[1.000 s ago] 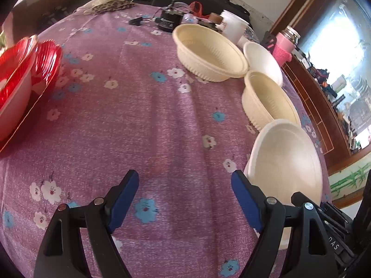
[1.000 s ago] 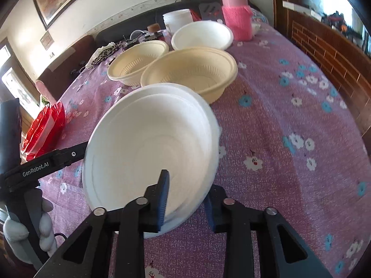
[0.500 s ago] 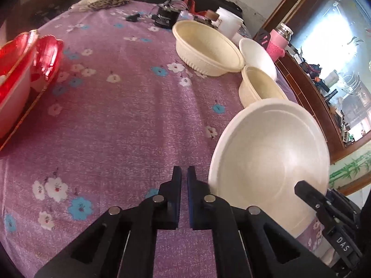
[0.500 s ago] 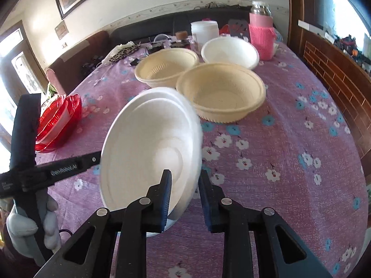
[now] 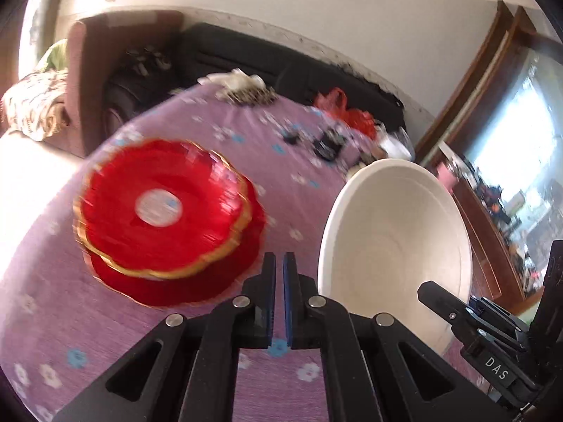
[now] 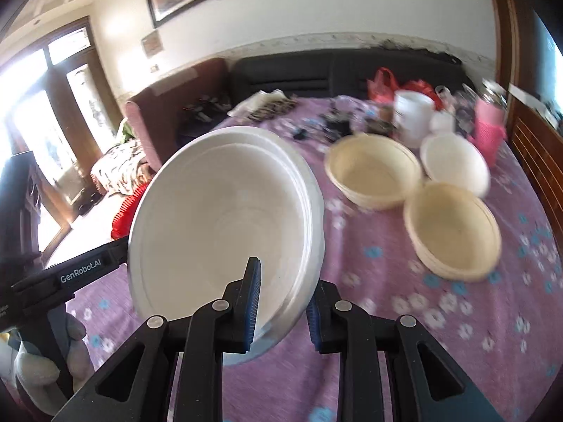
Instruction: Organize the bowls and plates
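Each camera sits just behind its own jaws, looking forward and slantwise down across the table (image 5: pixel 176 334). The left view faces the red plates (image 5: pixel 165 211) and the far edge beyond. Both views share the white bowl (image 6: pixel 225 232), close up, and the dark sofa (image 6: pixel 334 70) behind the far edge.

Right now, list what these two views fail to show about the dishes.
- Red plates: left wrist view, motion blur; count of the stack unclear. In the right wrist view the white bowls hide most of them.
- White bowls: number nested unclear; the right gripper covers the lower rim.
- Items behind the cream bowls: blurred, too small to identify.
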Demonstrator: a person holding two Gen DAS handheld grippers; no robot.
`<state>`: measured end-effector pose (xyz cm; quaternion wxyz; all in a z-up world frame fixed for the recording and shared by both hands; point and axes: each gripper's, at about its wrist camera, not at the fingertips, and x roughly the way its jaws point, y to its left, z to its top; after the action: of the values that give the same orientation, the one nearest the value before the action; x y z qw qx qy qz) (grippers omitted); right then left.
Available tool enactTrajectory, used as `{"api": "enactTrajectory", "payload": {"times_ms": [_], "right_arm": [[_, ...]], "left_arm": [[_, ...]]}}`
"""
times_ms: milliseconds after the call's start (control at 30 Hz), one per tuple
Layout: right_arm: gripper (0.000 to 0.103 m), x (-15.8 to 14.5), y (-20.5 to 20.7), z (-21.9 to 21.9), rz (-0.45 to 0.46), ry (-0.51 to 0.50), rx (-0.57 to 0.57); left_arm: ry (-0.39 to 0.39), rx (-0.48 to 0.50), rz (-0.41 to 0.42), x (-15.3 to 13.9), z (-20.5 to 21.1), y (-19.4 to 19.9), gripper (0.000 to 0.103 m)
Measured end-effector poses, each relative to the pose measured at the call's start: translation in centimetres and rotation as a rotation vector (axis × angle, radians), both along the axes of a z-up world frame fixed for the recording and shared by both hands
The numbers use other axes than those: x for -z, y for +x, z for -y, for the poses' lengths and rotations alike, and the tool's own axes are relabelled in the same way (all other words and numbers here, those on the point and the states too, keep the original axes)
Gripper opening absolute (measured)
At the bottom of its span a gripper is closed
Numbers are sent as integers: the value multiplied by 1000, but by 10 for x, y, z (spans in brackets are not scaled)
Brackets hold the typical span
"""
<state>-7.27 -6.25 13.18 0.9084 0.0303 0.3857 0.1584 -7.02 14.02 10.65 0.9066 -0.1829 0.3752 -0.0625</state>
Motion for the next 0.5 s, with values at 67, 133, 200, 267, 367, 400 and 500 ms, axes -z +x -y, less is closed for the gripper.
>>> {"api": "enactTrajectory", "payload": {"times_ms": [67,133,200,267,367,400,500], "right_arm": [[26,-8,10,-23,16,14,-35],[26,-14,22,-47,23,28,-70],[26,-18,37,-71,13,35,-108],[26,-17,54,-94,-11,44,-134],[26,-9,75,-118,-55,45,-162],[26,-5,80,-126,-70,46,-168],[26,10,95,-145,-118,42,-182]], "left_arm": [[12,-50,11,-8,-24,0,2],[24,-95,10,-12,-45,3,2],[40,-141,-2,-13,-66,9,2],[46,-175,-20,-11,-83,19,2],[52,-214,-60,-2,-107,36,2],[46,-222,-77,2,-115,39,2],[32,-239,-119,16,-133,48,2]]}}
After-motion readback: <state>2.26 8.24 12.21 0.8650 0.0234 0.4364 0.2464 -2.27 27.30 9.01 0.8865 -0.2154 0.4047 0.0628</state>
